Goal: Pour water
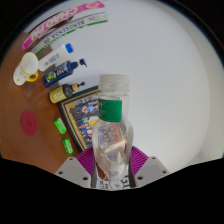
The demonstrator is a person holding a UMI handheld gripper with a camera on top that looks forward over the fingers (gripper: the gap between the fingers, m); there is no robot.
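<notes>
White tabletop (160, 70) fills most of the scene, brown surface (20, 100) alongside it. Scattered clutter on the brown side: dark box with yellow edging (80, 100), dark bottle with white cap (60, 71) lying flat, beige cup-shaped item (26, 68), white marker-like stick (55, 50), green marker-like item (60, 126), pinkish-red round spot (28, 122). Farther back, pink-and-white packets (62, 20) in a row, one with green trim (92, 5). Labels too small to read.

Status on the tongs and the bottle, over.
Tongs shut on clear plastic bottle with green label and white cap, upright. Clutter beyond on brown table: white cup, yellow box. No pour target confirmed ahead.
</notes>
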